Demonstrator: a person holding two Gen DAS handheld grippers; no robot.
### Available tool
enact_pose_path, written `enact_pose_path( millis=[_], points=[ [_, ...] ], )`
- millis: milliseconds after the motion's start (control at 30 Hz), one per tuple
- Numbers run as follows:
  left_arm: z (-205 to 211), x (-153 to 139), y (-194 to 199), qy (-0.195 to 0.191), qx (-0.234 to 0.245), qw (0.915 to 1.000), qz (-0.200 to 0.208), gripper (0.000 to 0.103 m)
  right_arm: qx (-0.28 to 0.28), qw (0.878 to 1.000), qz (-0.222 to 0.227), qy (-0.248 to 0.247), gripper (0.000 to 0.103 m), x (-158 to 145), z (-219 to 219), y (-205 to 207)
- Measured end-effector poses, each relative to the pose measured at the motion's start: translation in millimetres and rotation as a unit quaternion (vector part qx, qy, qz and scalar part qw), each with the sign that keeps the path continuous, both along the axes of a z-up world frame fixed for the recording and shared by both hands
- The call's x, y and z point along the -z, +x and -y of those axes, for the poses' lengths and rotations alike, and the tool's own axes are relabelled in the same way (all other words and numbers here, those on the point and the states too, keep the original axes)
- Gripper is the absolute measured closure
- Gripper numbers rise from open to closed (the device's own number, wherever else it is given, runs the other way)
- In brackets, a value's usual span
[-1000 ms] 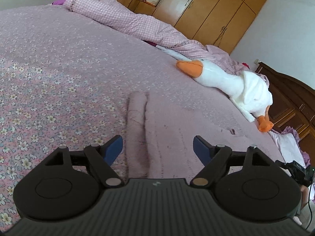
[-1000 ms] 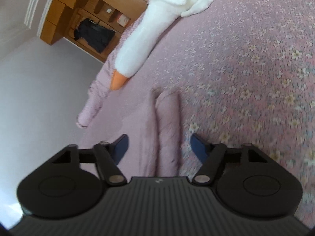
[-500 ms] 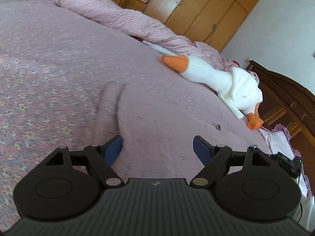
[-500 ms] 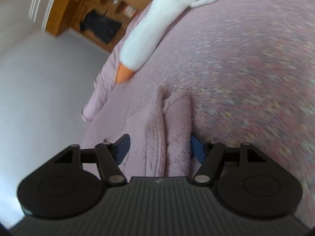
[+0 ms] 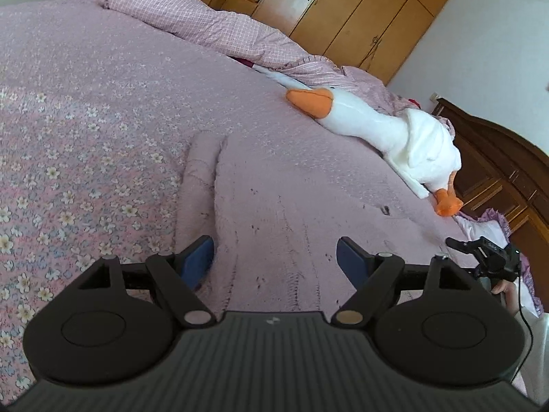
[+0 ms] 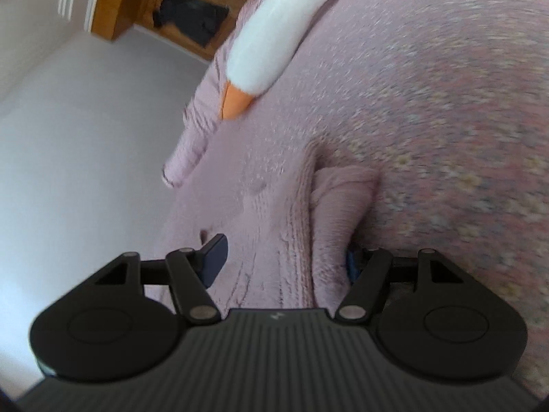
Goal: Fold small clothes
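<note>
A pale pink knit garment (image 5: 291,189) lies flat on the floral bedspread (image 5: 85,144), with one sleeve (image 5: 199,178) folded lengthwise along its left side. My left gripper (image 5: 274,254) is open just above the garment's near edge, with nothing between its fingers. In the right wrist view the same garment (image 6: 267,199) fills the middle, and the folded sleeve (image 6: 343,199) bulges on the right. My right gripper (image 6: 284,257) is open and low over the knit. The sleeve fold mostly hides its right fingertip. The view is blurred.
A white plush goose (image 5: 377,127) with an orange beak lies beyond the garment, also seen as the goose (image 6: 267,44). A checked pink quilt (image 5: 212,24) is bunched at the far side. Wooden wardrobes (image 5: 360,10) stand behind. A hand holds a black device (image 5: 487,257) at the right bed edge.
My right gripper has dropped closer to the garment, and the sleeve fold now covers its right fingertip. The left gripper's view has swung slightly. Both stay open.
</note>
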State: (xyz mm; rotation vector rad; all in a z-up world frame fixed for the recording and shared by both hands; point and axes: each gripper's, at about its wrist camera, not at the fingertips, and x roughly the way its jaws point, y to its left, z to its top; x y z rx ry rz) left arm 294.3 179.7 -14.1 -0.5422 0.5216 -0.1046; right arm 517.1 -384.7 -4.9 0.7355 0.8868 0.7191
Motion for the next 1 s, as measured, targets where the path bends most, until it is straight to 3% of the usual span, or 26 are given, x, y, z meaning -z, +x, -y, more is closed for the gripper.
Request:
enact_pose_path(
  millis=[100, 233, 400, 633, 1000],
  points=[
    [-3.0, 0.5, -1.1, 0.013, -0.004, 0.9999, 0.000, 0.019, -0.006, 1.000, -0.007, -0.005, 0.038, -2.3, 0.6, -3.5],
    [-7.4, 1.7, -3.1, 0.006, -0.006, 1.0000, 0.003, 0.019, 0.002, 1.000, -0.019, 0.016, 0.056, 6.5, 17.5, -14.3],
    [-8.2, -0.7, -4.9, 0.005, -0.005, 0.9999, 0.008, 0.019, 0.026, 0.998, -0.039, 0.037, 0.070, 15.0, 24.6, -12.2],
    [-12.5, 3.7, -9.0, 0.006, -0.007, 0.9999, 0.007, 0.019, 0.058, 0.992, -0.062, 0.097, 0.079, 27.9, 38.0, -15.6],
    [-25.0, -0.7, -15.7, 0.003, -0.006, 0.9998, 0.021, 0.019, 0.082, 0.995, -0.053, 0.014, 0.083, -10.4, 18.1, -20.9]
  ],
)
